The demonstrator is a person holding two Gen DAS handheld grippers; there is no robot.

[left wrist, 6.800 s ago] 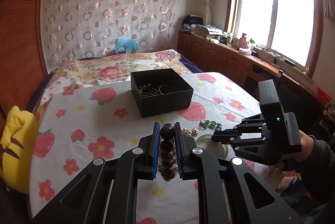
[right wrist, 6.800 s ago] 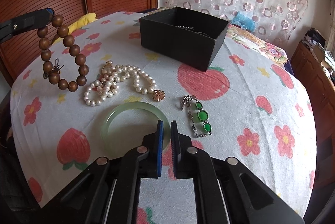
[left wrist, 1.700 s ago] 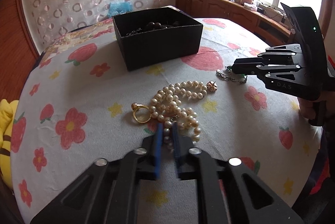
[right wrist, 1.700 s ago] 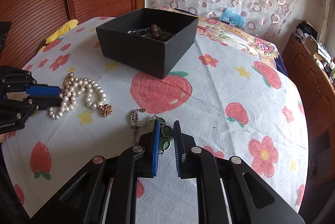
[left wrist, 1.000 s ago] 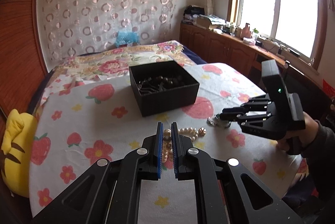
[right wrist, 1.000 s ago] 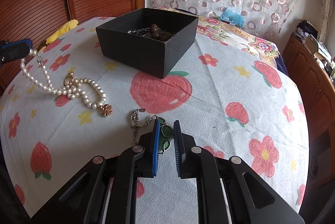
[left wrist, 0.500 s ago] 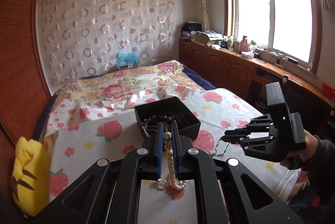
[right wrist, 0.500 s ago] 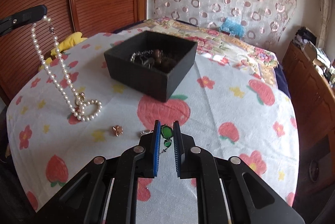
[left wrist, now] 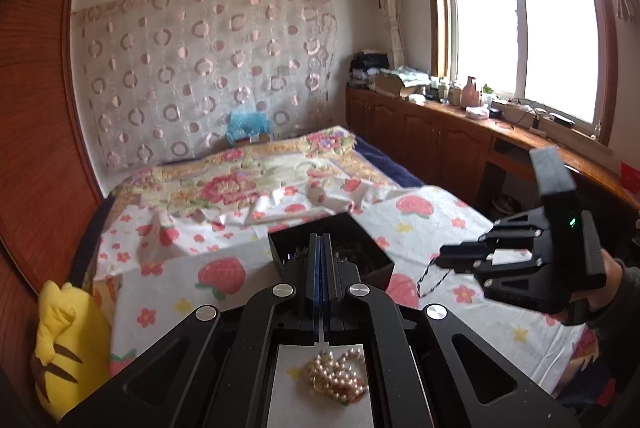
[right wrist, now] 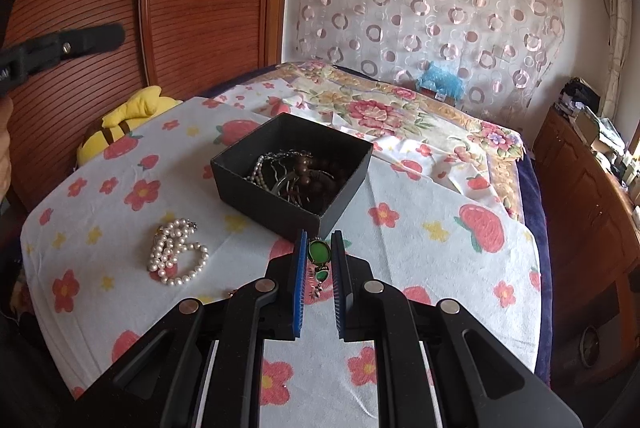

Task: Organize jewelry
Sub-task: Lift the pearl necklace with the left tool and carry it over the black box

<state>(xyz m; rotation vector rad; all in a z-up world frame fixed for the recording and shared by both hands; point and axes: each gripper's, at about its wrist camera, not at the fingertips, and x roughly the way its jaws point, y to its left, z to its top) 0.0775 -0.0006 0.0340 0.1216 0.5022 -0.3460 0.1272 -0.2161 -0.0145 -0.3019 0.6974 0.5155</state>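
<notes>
**Green bracelet held aloft, pearls lying on the cloth**

In the right wrist view, the right gripper [right wrist: 318, 260] sits at 6 o'clock, its blue-padded fingers [right wrist: 298, 268] narrowed onto a green stone bracelet [right wrist: 319, 255], which dangles between them above the flowered tablecloth [right wrist: 420, 260]. At 9 o'clock a pearl necklace [right wrist: 176, 252] lies heaped on the cloth, well apart from the box. Just beyond the fingertips, toward 12 o'clock, stands an open black jewelry box [right wrist: 294, 173] holding brown wooden beads [right wrist: 320, 173] and silver chains. A yellow plush toy [right wrist: 124, 119] rests at 10 o'clock by the wooden wardrobe.

In the left wrist view, the left gripper [left wrist: 321, 248] is pressed fully together with nothing visible between its pads, high above the pearls, pointing at the box.
</notes>
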